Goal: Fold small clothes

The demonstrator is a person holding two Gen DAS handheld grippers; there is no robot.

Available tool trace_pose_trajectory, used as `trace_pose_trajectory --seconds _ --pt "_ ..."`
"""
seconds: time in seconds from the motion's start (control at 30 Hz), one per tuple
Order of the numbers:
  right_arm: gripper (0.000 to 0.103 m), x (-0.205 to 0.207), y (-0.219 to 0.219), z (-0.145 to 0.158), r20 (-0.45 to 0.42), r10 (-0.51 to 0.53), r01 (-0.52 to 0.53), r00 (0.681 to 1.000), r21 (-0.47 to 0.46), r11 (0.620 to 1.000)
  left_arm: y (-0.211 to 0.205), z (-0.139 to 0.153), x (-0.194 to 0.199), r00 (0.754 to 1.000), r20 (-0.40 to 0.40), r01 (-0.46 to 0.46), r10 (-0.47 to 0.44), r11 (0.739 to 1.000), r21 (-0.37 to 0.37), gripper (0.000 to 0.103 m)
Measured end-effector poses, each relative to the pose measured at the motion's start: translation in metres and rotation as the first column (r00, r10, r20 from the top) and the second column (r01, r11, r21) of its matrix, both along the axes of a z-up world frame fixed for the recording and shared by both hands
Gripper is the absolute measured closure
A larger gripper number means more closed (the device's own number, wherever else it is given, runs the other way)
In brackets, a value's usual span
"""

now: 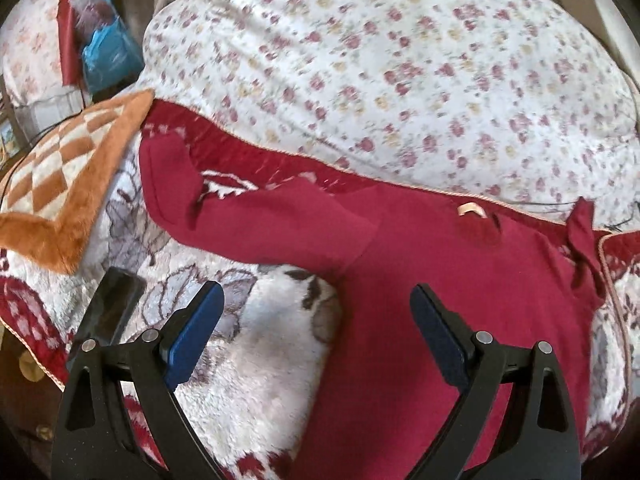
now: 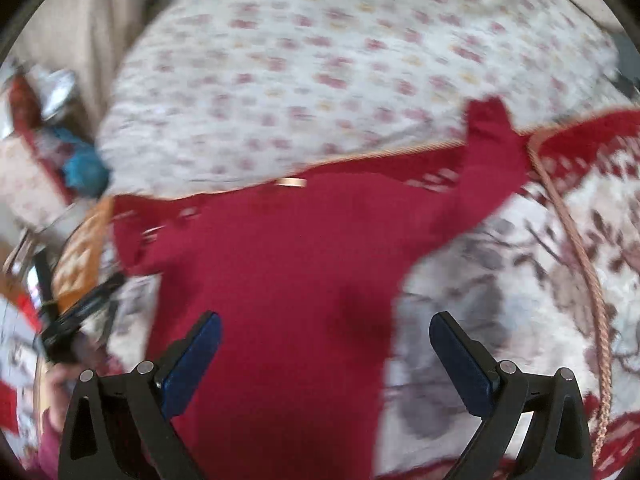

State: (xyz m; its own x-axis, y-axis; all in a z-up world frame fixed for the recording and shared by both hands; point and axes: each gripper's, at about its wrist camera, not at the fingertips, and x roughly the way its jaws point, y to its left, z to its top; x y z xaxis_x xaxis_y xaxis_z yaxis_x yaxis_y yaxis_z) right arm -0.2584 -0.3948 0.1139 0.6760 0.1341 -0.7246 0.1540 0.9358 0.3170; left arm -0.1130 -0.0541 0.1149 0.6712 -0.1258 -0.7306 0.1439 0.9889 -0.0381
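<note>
A small dark red long-sleeved top (image 1: 440, 264) lies spread flat on a fluffy white-and-red blanket (image 1: 256, 360), sleeves out to both sides, collar label at the far edge. My left gripper (image 1: 316, 300) is open and empty, hovering over the top's left side, below its left sleeve (image 1: 224, 216). In the right wrist view the same top (image 2: 288, 264) fills the middle, with its right sleeve (image 2: 488, 160) stretched up to the right. My right gripper (image 2: 326, 330) is open and empty above the top's lower body. The right view is motion-blurred.
A large floral quilt (image 1: 380, 60) is piled just behind the top. An orange checkered cushion (image 1: 68, 176) lies at the left, a dark phone-like object (image 1: 112, 304) near it. Bags and clutter (image 1: 104, 48) stand far left. The left gripper and hand (image 2: 64, 344) show at the left.
</note>
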Motion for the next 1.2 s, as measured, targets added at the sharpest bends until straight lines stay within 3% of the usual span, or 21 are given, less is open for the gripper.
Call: trace_pose_trajectory --seconds 0.23,0.37,0.53,0.67,0.97,1.2 --pt "0.0 0.016 0.055 0.027 0.081 0.106 -0.113 0.991 0.094 0.989 -0.012 0.017 -0.006 0.999 0.034 0.02 -0.02 1.0 -0.008 0.009" --pt "0.0 0.037 0.074 0.033 0.14 0.102 -0.107 0.985 0.031 0.994 -0.021 0.015 0.003 0.999 0.028 0.027 -0.027 1.0 -0.013 0.009" --pt "0.0 0.068 0.079 0.011 0.105 0.07 -0.054 0.992 -0.144 0.988 -0.033 -0.005 0.02 0.999 0.008 0.032 -0.032 0.999 -0.003 0.009" --pt "0.0 0.095 0.072 -0.016 0.052 0.069 -0.057 0.996 -0.211 0.976 -0.043 -0.025 0.034 0.999 -0.015 0.046 -0.046 0.999 -0.007 0.009" --pt "0.0 0.131 0.05 -0.066 -0.005 0.03 -0.031 1.0 -0.223 0.974 -0.062 -0.057 0.058 0.997 -0.046 0.069 -0.067 0.997 0.034 0.009" --pt "0.0 0.134 0.043 -0.076 -0.002 0.018 -0.018 1.0 -0.233 0.972 -0.059 -0.067 0.063 0.996 -0.072 0.056 -0.054 0.998 0.03 0.009"
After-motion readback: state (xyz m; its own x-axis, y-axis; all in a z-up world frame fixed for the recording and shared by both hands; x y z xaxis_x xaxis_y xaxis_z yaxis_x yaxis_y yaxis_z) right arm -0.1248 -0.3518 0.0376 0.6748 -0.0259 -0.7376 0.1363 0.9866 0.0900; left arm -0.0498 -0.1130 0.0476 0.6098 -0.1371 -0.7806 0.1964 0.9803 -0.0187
